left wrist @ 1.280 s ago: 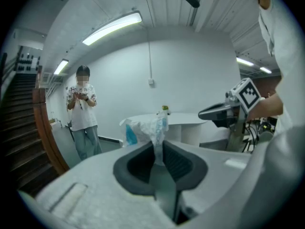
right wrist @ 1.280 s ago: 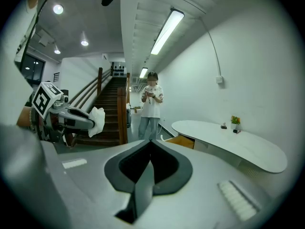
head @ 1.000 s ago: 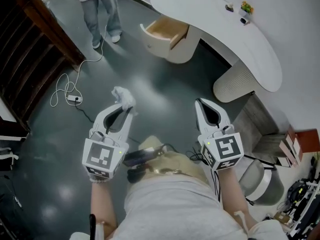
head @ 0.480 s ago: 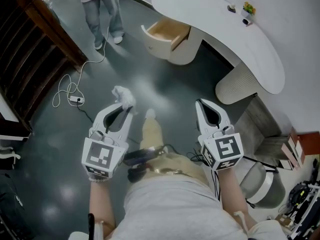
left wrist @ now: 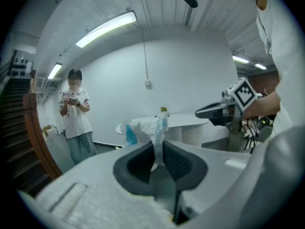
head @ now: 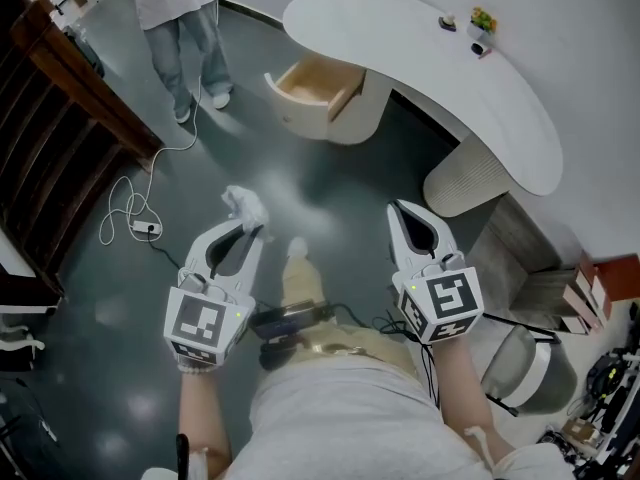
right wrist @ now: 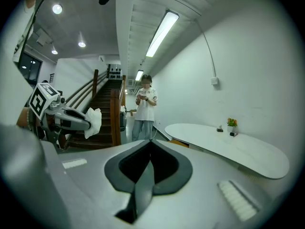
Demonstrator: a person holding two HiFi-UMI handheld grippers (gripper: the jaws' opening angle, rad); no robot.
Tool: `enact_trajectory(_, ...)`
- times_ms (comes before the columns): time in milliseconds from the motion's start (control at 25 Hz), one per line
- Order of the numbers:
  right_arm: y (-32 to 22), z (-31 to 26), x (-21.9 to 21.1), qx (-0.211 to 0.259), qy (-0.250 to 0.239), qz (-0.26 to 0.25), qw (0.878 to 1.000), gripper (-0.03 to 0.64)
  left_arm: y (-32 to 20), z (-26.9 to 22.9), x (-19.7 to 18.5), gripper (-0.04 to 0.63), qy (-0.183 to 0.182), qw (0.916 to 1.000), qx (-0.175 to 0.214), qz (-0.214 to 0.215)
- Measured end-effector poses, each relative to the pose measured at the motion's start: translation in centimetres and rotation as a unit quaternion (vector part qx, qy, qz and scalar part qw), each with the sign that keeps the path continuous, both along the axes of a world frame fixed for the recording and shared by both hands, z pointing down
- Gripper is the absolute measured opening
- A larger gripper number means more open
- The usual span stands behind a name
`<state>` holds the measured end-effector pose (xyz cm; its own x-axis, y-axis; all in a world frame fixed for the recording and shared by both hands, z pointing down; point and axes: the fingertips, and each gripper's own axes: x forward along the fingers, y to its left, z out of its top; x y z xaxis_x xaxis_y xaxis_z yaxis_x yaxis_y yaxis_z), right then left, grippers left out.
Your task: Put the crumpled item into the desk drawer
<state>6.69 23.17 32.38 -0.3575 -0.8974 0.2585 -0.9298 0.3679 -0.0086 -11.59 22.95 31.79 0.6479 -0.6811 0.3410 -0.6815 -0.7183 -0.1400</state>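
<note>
I hold the left gripper (head: 248, 232) pinched on the crumpled item (head: 243, 204), a white wad of wrapping with a blue patch that sticks out past the jaw tips above the dark floor (head: 330, 178). My right gripper (head: 401, 209) is pressed together, empty. The desk drawer (head: 312, 78) stands pulled open at 12 o'clock, under the curved white desk (head: 420, 68) that sweeps round to 2 o'clock. A ribbed pedestal (head: 468, 180) carries the desk near the right gripper. A person (head: 185, 28) stands at 11 o'clock, near the drawer. A white cable (head: 135, 203) loops on the floor at 9 o'clock, beside a dark wooden stair rail (head: 75, 73). Open floor runs from the grippers to the drawer.
</note>
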Motion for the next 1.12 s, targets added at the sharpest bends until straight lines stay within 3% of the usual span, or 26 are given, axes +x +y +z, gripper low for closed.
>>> enact_trajectory(1120, -15.5, -0.1, -1.4, -0.035, 0.017, 0.037, 0.999, 0.005, -18.4, -0.4, 0.3, 0.048, 0.013, 0.9985, -0.016, 0.050)
